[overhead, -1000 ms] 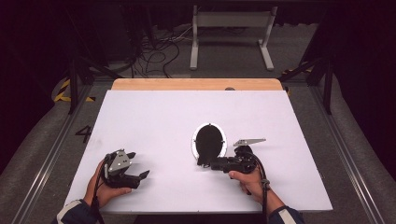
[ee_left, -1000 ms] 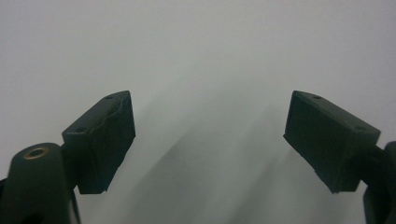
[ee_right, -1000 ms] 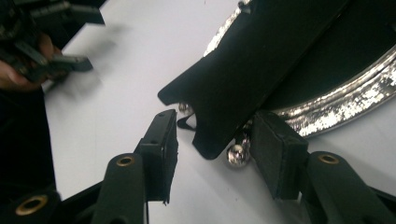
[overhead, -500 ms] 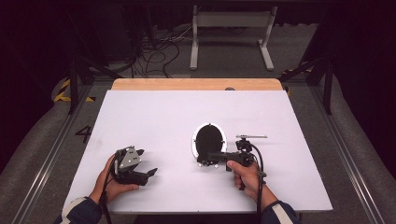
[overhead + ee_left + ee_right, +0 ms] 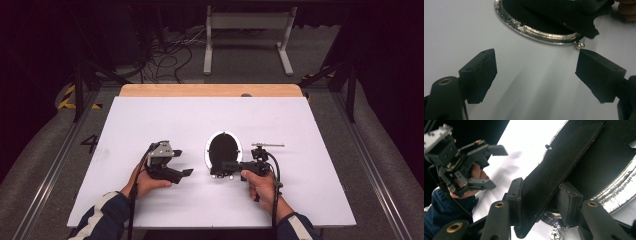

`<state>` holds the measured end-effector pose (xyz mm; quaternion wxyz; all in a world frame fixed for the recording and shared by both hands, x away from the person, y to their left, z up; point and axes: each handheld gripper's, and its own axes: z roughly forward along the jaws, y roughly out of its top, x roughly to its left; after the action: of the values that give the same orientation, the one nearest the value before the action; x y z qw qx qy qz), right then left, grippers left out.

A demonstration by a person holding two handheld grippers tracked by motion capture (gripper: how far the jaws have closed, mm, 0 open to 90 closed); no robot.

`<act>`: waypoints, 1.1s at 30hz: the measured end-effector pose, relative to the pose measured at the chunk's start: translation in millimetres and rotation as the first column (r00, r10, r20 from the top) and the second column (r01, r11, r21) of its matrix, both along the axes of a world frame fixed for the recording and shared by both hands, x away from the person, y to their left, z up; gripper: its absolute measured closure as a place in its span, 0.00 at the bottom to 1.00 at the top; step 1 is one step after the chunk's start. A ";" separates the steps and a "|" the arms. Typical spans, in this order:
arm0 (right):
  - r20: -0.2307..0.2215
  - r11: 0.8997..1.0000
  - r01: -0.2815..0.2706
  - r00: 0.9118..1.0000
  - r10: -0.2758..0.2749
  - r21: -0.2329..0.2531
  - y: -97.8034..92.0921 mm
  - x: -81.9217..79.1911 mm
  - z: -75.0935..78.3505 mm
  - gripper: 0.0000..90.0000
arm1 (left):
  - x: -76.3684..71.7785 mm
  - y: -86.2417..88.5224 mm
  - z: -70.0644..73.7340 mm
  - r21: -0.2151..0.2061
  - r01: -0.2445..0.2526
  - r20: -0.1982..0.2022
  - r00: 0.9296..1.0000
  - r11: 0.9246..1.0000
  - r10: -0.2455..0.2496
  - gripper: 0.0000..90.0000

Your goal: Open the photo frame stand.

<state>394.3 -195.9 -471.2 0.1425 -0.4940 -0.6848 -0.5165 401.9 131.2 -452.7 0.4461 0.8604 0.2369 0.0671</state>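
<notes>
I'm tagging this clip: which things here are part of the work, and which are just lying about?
In use: the oval silver-rimmed frame; its black back flap, clamped in the right gripper; the left gripper, open beside the frame.

Lying about: cables, grey metal stand and yellow-black tape, all on the floor beyond the table.

The one thing I can read from here is a dark figure "4" (image 5: 90, 143) marked on the grey floor (image 5: 45, 150) just off the left edge of the white table (image 5: 165, 120). Nearby, farther back on that floor, there are yellow and black hazard stripes (image 5: 67, 97), a warning marking without words. Nothing else carries legible writing.
</notes>
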 end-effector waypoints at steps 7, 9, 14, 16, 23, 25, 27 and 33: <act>0.069 0.999 -0.034 0.997 0.036 -0.031 1.4 -2.7 4.3 0.70 | 16.1 -25.5 -3.1 0.027 0.031 -0.030 0.999 0.999 -0.030 0.18; 0.102 0.998 -0.048 0.993 0.051 -0.036 1.5 -3.7 4.5 0.70 | 20.2 -29.5 -4.2 0.021 0.042 -0.039 0.998 0.999 -0.042 0.18; 0.182 0.995 -0.076 0.979 0.088 -0.071 3.0 -7.1 7.3 0.71 | 25.5 -36.5 -3.9 0.009 0.058 -0.048 0.997 0.998 -0.058 0.19; 0.202 0.993 -0.084 0.974 0.099 -0.082 3.8 -8.1 8.5 0.72 | 27.3 -39.3 -4.0 0.002 0.067 -0.046 0.997 0.998 -0.067 0.19; 0.272 0.986 -0.108 0.952 0.140 -0.130 6.5 -13.2 13.2 0.73 | 28.3 -43.2 -4.8 0.000 0.111 -0.049 0.993 0.994 -0.111 0.25; 0.274 0.985 -0.109 0.951 0.142 -0.132 7.2 -14.1 14.4 0.73 | 28.7 -42.2 -3.8 -0.006 0.114 -0.037 0.993 0.993 -0.114 0.28; 0.280 0.985 -0.110 0.949 0.145 -0.136 7.7 -14.5 14.9 0.73 | 30.2 -42.5 -3.6 -0.009 0.116 -0.042 0.992 0.993 -0.116 0.27; 0.307 0.980 -0.122 0.937 0.165 -0.154 9.3 -16.7 16.7 0.74 | 42.0 -43.0 -5.3 -0.053 0.068 -0.103 0.992 0.996 -0.073 0.18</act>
<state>377.6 -186.6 -454.4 0.0344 -0.3611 -0.7659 -0.5309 443.9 88.3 -458.0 0.4565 0.8592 0.2308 0.0001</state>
